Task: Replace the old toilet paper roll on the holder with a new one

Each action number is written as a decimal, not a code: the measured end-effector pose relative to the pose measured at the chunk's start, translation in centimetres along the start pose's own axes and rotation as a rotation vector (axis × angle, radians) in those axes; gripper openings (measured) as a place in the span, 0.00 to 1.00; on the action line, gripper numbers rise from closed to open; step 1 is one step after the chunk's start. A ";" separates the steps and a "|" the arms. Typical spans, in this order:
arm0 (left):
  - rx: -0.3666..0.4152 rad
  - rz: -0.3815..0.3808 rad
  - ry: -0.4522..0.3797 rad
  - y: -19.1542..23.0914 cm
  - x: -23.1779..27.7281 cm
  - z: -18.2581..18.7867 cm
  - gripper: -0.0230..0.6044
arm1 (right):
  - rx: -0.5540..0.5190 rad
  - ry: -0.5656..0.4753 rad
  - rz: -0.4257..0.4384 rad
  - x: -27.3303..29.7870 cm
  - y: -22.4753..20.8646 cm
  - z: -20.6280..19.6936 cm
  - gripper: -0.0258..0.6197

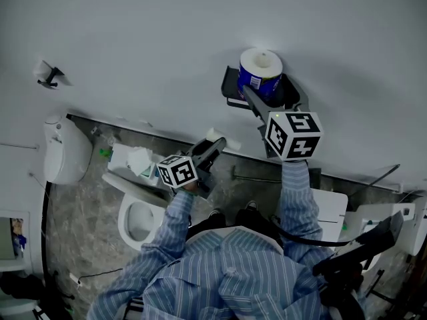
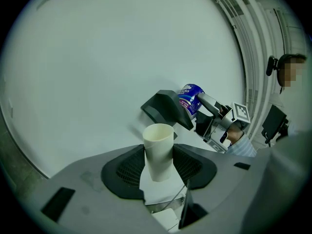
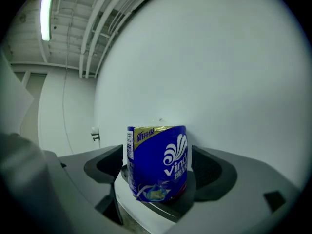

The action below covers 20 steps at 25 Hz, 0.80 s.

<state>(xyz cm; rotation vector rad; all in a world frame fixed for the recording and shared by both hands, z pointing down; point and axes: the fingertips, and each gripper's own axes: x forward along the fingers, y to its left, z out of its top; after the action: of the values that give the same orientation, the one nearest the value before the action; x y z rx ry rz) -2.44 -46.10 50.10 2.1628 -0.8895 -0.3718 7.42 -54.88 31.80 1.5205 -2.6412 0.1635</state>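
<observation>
The new toilet paper roll [image 3: 157, 155] stands upright on the flat top of the dark wall holder [image 1: 230, 89], sealed in a blue wrapper. In the right gripper view the white letters "vind" run up the wrapper's front under a white fan-shaped emblem. A gold band at the top carries characters too small to read, and a barcode strip runs down the left edge. From the head view the roll's white end and its hollow core face up.

The right hand-held gripper [image 3: 160, 168] is open around the roll. Its two dark pads stand one on each side of the wrapper, with a clear gap on both sides, so neither pad presses on it.

The left hand-held gripper [image 2: 161, 168] is closed on the old cardboard tube [image 2: 158, 145], a bare pale core. The tube is pinched between the pads at its lower part, and its open end juts past the jaw tips. In the head view this hand-held gripper sits to the left of the holder and lower in the picture, well apart from it.

The white wall [image 1: 133, 45] is bare above and on both sides of the holder, leaving free room there. A toilet [image 1: 137, 219] stands on the grey floor below the left arm.
</observation>
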 end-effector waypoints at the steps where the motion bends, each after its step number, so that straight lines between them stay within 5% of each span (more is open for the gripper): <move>1: -0.002 -0.002 0.002 0.1 0.0 0.0 0.33 | -0.014 0.014 -0.006 0.4 0.2 0.0 0.69; 7: 0.001 -0.015 0.015 0.3 0.1 0.1 0.33 | -0.067 0.053 -0.102 2.2 0.0 -0.1 0.70; 20: 0.012 -0.030 0.019 -0.8 0.5 -0.7 0.33 | -0.064 0.020 -0.095 0.7 -1.2 0.0 0.70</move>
<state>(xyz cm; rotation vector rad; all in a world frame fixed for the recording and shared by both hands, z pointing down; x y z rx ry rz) -1.35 -45.75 49.99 2.1893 -0.8509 -0.3608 8.15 -56.04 31.98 1.6107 -2.5267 0.0857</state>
